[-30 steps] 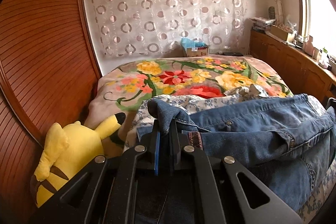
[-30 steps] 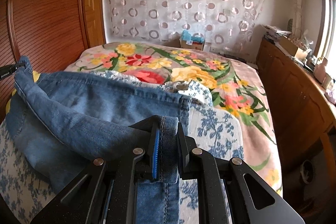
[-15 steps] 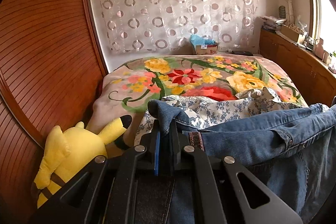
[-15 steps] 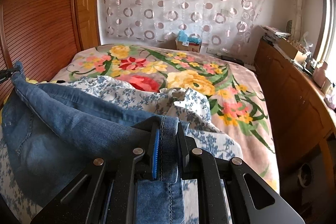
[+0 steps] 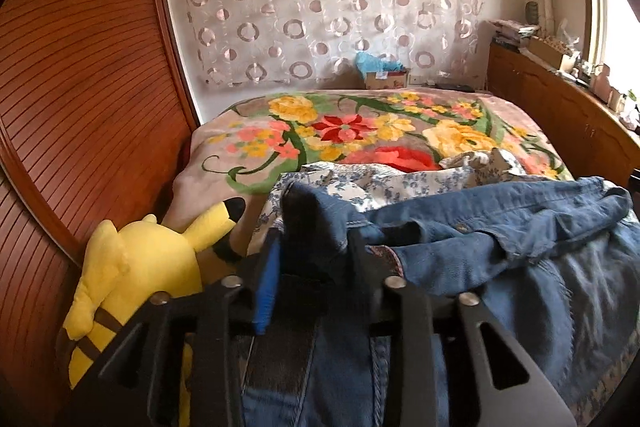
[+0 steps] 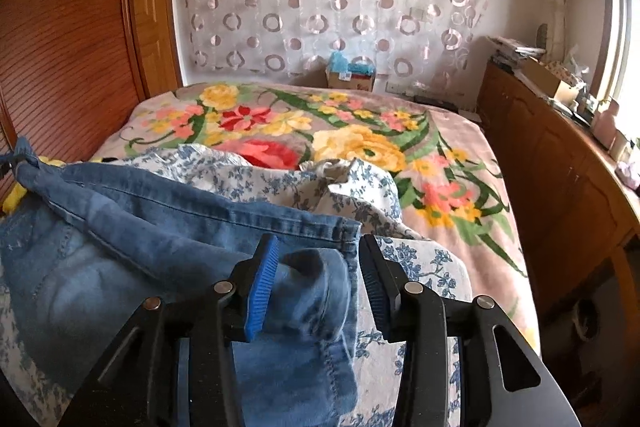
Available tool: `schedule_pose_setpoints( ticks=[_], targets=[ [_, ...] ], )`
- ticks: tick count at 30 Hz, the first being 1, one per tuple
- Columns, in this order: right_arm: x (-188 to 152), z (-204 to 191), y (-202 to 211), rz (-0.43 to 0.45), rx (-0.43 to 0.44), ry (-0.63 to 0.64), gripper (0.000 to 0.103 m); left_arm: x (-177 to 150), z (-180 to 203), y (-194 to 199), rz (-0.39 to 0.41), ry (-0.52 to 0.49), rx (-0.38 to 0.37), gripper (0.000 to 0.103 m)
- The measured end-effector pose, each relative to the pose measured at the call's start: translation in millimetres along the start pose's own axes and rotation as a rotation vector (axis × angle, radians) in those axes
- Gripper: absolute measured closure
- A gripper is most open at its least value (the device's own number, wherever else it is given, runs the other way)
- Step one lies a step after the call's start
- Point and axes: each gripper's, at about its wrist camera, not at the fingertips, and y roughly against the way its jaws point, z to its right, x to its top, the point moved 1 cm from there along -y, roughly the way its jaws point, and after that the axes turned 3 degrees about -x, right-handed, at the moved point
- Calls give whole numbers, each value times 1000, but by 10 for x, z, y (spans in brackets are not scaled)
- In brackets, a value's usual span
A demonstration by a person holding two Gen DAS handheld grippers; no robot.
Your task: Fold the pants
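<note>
Blue denim pants (image 5: 500,251) lie bunched on a blue-and-white floral sheet (image 5: 360,183) on the bed. My left gripper (image 5: 314,247) is open, its jaws spread either side of a raised corner of the waistband. My right gripper (image 6: 316,259) is open too, with a rolled hem of the pants (image 6: 312,287) loose between its jaws. The denim (image 6: 140,223) stretches left across the sheet (image 6: 360,187) in the right wrist view.
A yellow plush toy (image 5: 140,267) lies at the left by the wooden wardrobe (image 5: 80,87). A flowered blanket (image 6: 360,139) covers the bed. A wooden cabinet (image 6: 560,163) with clutter runs along the right. A cardboard box (image 6: 350,77) sits beyond the bed.
Both grippers have opened and let go of the pants. The denim has dropped and slackened onto the sheet.
</note>
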Motion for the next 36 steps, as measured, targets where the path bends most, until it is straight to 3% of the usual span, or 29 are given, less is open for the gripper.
schedule_pose_setpoints(
  ticks=[4, 6, 8, 20, 27, 36],
  targets=[
    [-31, -131, 125, 21, 36, 37, 58, -57, 19, 212, 13, 1, -19, 54],
    [-58, -197, 157, 24, 58, 50, 58, -61, 18, 246, 19, 7, -49, 30],
    [-94, -236, 168, 25, 80, 59, 56, -74, 46, 326, 31, 4, -70, 22],
    [-80, -382, -146, -62, 158, 177, 48, -290, 414, 325, 4, -63, -138, 22],
    [84, -366, -467, -142, 68, 278, 48, -442, 603, 228, -29, -92, -178, 22],
    [594, 21, -779, -103, -33, 137, 48, -489, 645, 282, -33, -107, -170, 22]
  ],
)
